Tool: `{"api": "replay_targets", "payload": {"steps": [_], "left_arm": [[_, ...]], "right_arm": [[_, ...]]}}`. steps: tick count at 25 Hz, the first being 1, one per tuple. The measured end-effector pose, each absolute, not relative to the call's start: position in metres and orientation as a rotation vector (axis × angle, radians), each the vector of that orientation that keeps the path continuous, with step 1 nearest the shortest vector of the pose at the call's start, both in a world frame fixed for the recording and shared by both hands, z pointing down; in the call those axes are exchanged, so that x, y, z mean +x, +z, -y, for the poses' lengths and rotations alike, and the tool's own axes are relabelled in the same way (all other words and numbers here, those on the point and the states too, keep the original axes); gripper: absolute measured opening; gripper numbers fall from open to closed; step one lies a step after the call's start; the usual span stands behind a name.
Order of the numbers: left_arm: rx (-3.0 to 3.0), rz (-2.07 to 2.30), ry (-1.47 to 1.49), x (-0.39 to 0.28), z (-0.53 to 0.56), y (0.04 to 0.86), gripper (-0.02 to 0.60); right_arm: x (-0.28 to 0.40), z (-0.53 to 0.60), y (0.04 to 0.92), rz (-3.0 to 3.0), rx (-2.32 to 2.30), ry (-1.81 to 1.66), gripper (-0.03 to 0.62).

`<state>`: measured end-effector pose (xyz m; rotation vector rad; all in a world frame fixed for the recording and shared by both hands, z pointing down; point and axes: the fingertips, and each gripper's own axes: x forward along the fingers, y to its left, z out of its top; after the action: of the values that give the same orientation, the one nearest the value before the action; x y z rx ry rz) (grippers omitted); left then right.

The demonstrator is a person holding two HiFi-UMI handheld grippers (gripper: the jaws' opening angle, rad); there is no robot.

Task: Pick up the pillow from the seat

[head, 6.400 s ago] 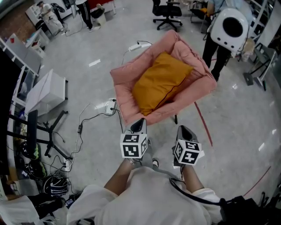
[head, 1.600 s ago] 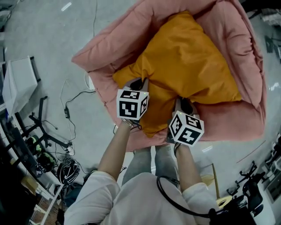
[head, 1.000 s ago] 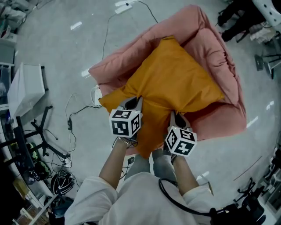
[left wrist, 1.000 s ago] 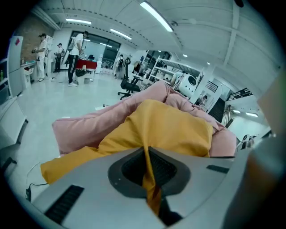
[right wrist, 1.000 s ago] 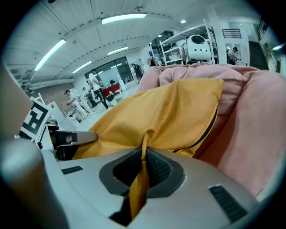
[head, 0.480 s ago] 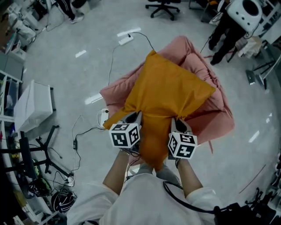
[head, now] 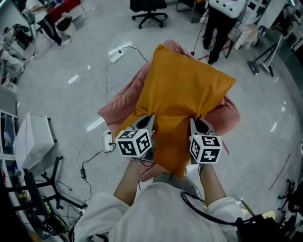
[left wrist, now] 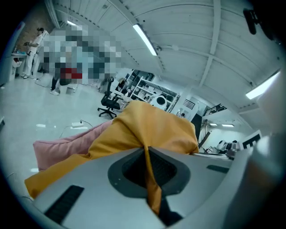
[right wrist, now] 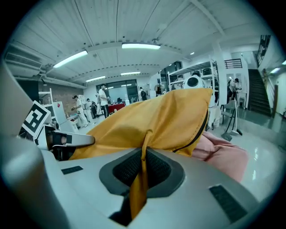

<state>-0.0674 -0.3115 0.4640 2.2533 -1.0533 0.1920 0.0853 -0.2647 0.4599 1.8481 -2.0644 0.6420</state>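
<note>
The left gripper [left wrist: 147,151] has its jaws pinched together on a fold of the orange pillow [left wrist: 154,125], which bulges up at centre frame. The pink seat [left wrist: 67,145] shows at lower left, with a black office chair [left wrist: 108,102] beyond it.

A pillow [head: 184,94] hangs at the centre, its near edge pinched in two claws side by side: the left claw [head: 148,120] on the near left part, the right claw [head: 197,123] on the near right part. The seat [head: 117,106] lies on the floor [head: 57,99] beneath and behind the pillow, showing past its left and right sides. Far left of the seat lies a power strip [head: 117,55]. An office chair [head: 147,9] stands farther back, with a person [head: 218,28] to its right.
</note>
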Motion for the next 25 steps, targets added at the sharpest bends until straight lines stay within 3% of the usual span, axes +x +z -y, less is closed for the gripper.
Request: {"api": "replay_targets", "payload": {"steps": [12, 25], "left_arm": [[2.388, 0.856, 0.183, 0.019, 0.248, 0.431, 0.012], [2.480, 0.651, 0.283, 0.137, 0.087, 0.430, 0.012]], "right_arm": [[0.164, 0.180, 0.432, 2.000, 2.004, 0.587, 0.044], [0.272, 0.001, 0.437, 1.877, 2.183, 0.655, 0.044]]}}
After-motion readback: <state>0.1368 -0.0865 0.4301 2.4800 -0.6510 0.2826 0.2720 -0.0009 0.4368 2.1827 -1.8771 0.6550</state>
